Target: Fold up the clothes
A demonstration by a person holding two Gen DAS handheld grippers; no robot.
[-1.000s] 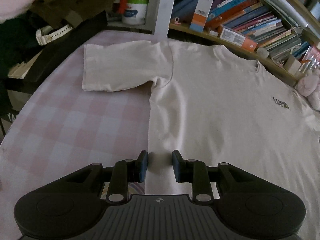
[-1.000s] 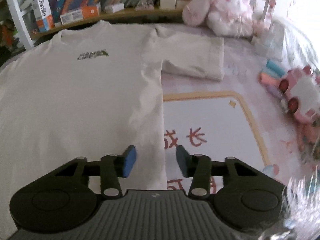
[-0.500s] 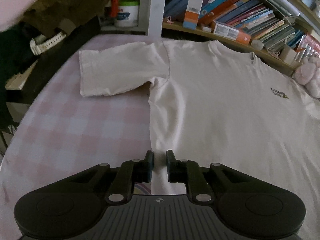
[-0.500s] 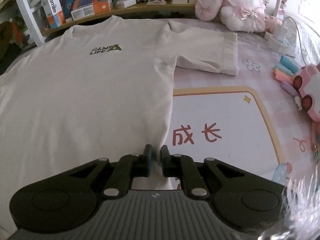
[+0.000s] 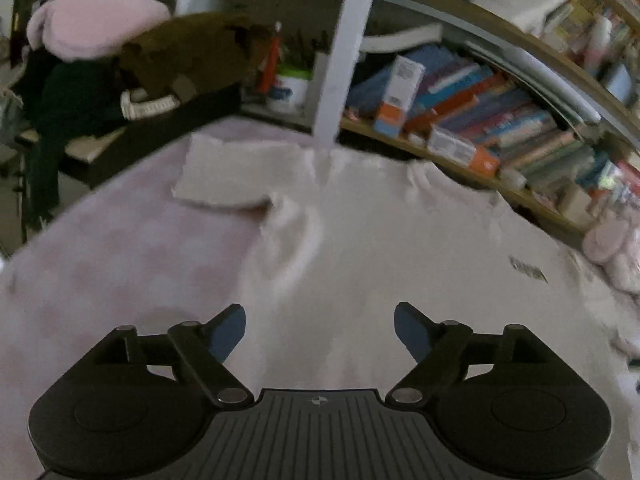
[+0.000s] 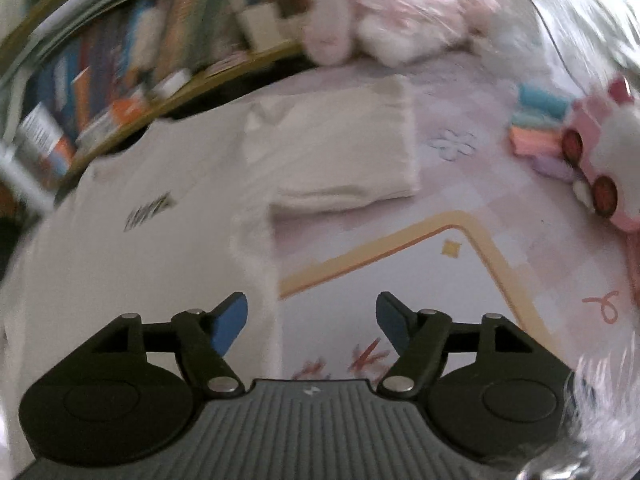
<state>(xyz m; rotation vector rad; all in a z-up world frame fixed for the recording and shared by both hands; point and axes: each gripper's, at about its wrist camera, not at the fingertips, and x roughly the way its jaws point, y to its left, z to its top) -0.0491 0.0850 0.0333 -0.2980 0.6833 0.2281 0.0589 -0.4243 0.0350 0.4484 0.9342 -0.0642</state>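
A cream T-shirt (image 5: 400, 248) with a small dark chest print lies face up on the pink checked table cover; both views are blurred. Its one sleeve (image 5: 236, 174) lies flat at the far left, the other sleeve (image 6: 344, 148) at the far right. My left gripper (image 5: 320, 330) hovers over the shirt's lower left side, its jaws opening, nothing between its blue pads. My right gripper (image 6: 312, 320) hangs over the shirt's right side edge (image 6: 260, 280), jaws opening too, the pads clear of the cloth.
A low bookshelf (image 5: 480, 120) full of books runs along the far edge. Dark and pink clothes (image 5: 100, 40) are piled at the back left. Plush toys (image 6: 380, 12) sit at the back right, and a pink toy car (image 6: 600, 168) with pastel blocks stands right of a printed mat (image 6: 440, 280).
Both grippers were pinched on the shirt's lower side edges half a second ago; now both have let go, stand wide and have moved forward over the shirt toward the sleeves.
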